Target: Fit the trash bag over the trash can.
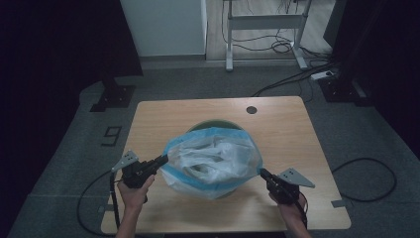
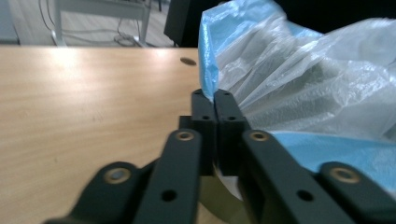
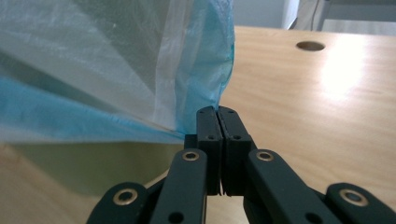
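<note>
A translucent plastic bag [image 1: 213, 158] with a blue rim is spread over a round green bin [image 1: 215, 124] in the middle of the wooden table [image 1: 287, 134]. My left gripper [image 1: 164, 158] is at the bag's left edge, its jaws shut on the blue rim. In the left gripper view the left gripper [image 2: 214, 93] pinches the bag [image 2: 303, 79] at its tips. My right gripper [image 1: 262, 172] is shut on the right edge of the rim. In the right gripper view the right gripper [image 3: 217, 109] holds the bag [image 3: 116, 60] above the bin's green wall [image 3: 93, 168]. The bag is pulled taut between the two grippers.
A round cable hole [image 1: 251, 109] sits near the table's far edge. Beyond the table stand a white desk frame [image 1: 262, 22] with cables on the floor, and dark stand bases [image 1: 113, 96] at the left and right. A cable loop [image 1: 366, 178] lies on the floor at the right.
</note>
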